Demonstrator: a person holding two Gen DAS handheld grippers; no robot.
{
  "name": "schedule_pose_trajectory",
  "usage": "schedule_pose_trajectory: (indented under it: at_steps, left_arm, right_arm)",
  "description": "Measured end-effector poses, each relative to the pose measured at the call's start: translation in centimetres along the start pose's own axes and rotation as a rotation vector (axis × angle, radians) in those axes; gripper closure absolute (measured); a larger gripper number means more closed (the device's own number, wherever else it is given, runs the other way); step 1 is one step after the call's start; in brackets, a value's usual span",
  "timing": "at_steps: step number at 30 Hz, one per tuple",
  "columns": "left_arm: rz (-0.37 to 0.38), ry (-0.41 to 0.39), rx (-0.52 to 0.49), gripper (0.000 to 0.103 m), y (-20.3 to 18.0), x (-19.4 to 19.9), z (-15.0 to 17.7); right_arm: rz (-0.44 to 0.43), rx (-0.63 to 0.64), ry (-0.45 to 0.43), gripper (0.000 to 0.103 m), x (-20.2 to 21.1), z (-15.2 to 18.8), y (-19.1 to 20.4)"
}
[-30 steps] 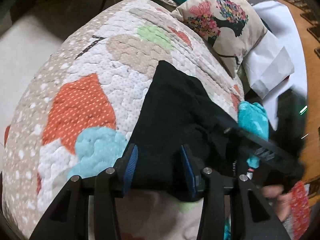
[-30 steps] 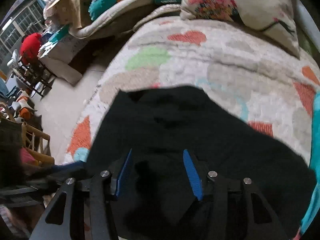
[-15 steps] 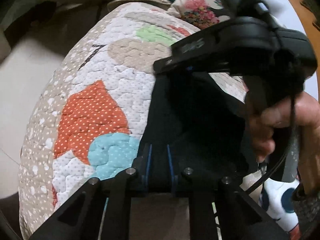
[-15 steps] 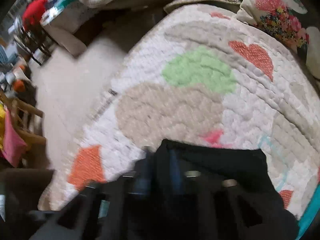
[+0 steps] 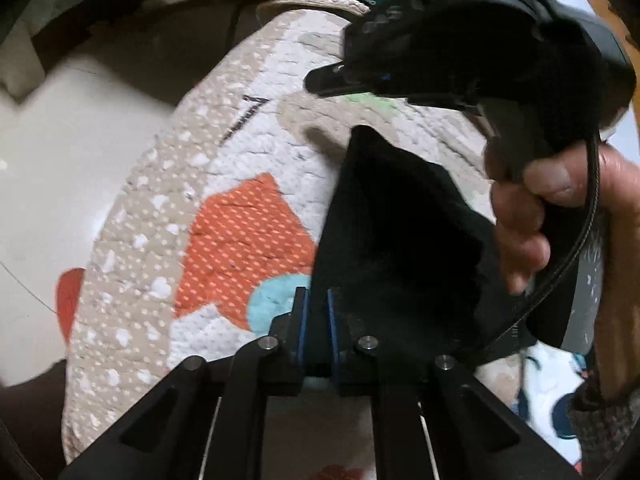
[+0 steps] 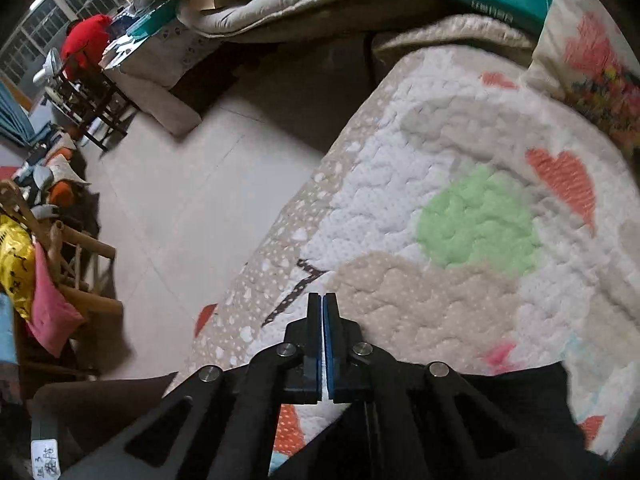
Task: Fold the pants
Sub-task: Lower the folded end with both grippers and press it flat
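Both grippers have clamped since a second ago. Left gripper (image 5: 316, 312) pinches the black pants (image 5: 396, 232) on the patchwork quilt (image 5: 240, 240). Right gripper (image 6: 322, 312) is closed; its catch is unclear. Fold under way.

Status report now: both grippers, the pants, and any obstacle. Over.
Left gripper shut on black pants. Right gripper shut, nothing visible between its fingers. Pants partly lifted off quilt. Right hand and its tool close over pants.
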State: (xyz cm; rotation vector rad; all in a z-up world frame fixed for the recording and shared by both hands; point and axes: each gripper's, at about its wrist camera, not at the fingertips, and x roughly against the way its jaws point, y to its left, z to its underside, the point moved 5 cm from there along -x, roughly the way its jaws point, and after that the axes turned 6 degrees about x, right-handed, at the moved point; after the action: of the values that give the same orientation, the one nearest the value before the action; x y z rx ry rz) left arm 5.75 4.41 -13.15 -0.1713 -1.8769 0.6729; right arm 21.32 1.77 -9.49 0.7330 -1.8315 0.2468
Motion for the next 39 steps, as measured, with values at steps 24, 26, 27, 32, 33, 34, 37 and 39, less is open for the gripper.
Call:
schedule_pose_trajectory:
  at_steps: [24,26,27,32,33,34,37,39]
  left_arm:
    - [0.086,-0.019,0.152,0.076,1.2,0.3,-0.4]
    - [0.093,-0.015,0.149,0.075,1.0,0.2,-0.3]
    - [0.092,-0.014,0.143,0.075,0.9,0.2,-0.3]
    - [0.088,-0.022,0.158,0.072,1.2,0.3,-0.7]
    - [0.092,-0.021,0.169,0.071,1.4,0.3,-0.8]
    - [0.095,-0.020,0.175,0.071,1.5,0.3,-0.8]
    - [0.096,-0.020,0.161,0.070,1.2,0.2,-0.7]
    - [0.086,-0.022,0.131,0.069,0.6,0.0,-0.3]
  right_arm:
    - [0.144,-0.293,-0.273,0.041,9.3,17.4,-6.0]
    - [0.180,-0.242,-0.223,0.041,8.2,16.5,-5.8]
    - [0.197,-0.235,-0.192,0.042,7.4,16.1,-6.2]
    - [0.096,-0.288,-0.199,0.092,7.4,16.1,-6.6]
    - [0.105,-0.281,-0.197,0.092,8.0,16.3,-6.6]
    - [0.114,-0.280,-0.195,0.092,8.4,16.7,-6.7]
    - [0.174,-0.309,-0.192,0.092,9.7,18.3,-8.1]
    - [0.228,-0.341,-0.176,0.092,9.8,19.4,-9.6]
